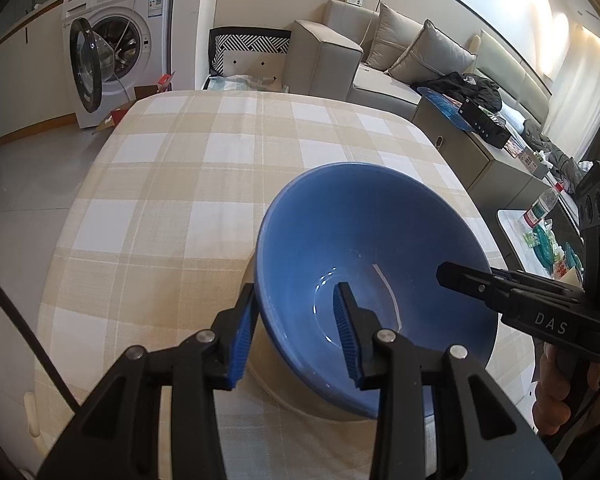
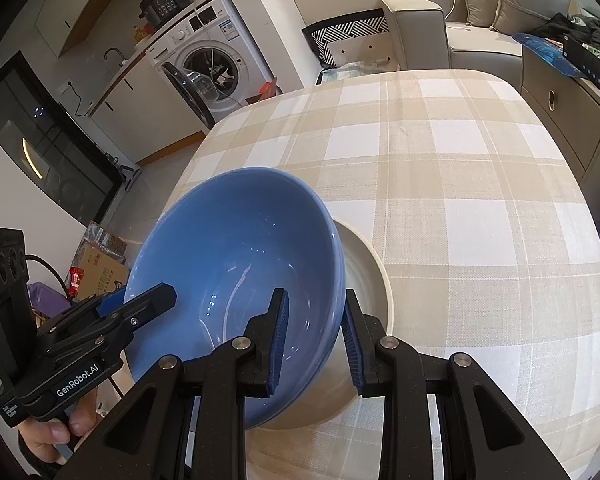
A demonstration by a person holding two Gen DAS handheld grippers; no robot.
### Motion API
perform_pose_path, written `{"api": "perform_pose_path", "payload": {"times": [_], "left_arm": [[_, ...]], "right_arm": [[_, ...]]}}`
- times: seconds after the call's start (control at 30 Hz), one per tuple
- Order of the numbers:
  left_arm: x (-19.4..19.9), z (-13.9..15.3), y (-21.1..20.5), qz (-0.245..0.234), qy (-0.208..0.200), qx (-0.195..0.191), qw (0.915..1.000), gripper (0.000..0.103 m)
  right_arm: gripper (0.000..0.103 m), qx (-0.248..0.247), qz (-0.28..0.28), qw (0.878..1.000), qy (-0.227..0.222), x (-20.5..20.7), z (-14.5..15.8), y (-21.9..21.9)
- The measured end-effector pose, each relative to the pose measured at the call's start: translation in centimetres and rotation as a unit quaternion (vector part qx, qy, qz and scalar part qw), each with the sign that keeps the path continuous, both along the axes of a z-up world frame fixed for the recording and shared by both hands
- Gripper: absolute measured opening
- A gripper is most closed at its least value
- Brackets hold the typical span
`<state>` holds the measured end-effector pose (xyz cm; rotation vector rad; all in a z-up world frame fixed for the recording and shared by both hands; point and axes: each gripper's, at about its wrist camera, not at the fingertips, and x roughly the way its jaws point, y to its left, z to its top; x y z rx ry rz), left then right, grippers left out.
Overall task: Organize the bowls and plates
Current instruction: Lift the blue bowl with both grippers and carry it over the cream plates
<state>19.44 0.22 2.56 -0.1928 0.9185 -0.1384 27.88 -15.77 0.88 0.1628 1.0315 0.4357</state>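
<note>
A blue bowl (image 1: 360, 232) (image 2: 228, 240) sits tilted in a cream dish (image 2: 376, 276) (image 1: 300, 404) on the checked table (image 1: 180, 160) (image 2: 460, 160). My left gripper (image 1: 296, 288) (image 2: 140, 296) is shut on the bowl's left rim, one pad outside the wall and one inside. On the opposite rim my right gripper (image 2: 315, 294) (image 1: 452, 276) is shut in the same way. A person's hand holds each gripper's handle. Most of the cream dish is hidden under the bowl.
The table's far half carries only its cloth. Beyond it stand a washing machine (image 1: 112, 52) with its door open, a sofa (image 1: 380, 60) and a low cabinet (image 1: 480, 152) with clutter. A bottle (image 1: 542, 206) stands at the right, and cartons (image 2: 100, 268) lie on the floor.
</note>
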Motion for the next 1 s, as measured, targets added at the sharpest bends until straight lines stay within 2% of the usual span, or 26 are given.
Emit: {"api": "perform_pose_path", "payload": {"times": [0.4,1.0], "left_arm": [[-0.07,-0.24,0.32,-0.004,0.0,-0.012,0.9999,0.043],[-0.05,-0.2,0.31,-0.006,-0.001,-0.015,0.9999,0.045]], "right_arm": [[0.028,-0.001,0.005,1.0,0.002,-0.06,0.24,0.1],[0.028,-0.001,0.006,1.0,0.002,-0.14,0.27,0.24]]}}
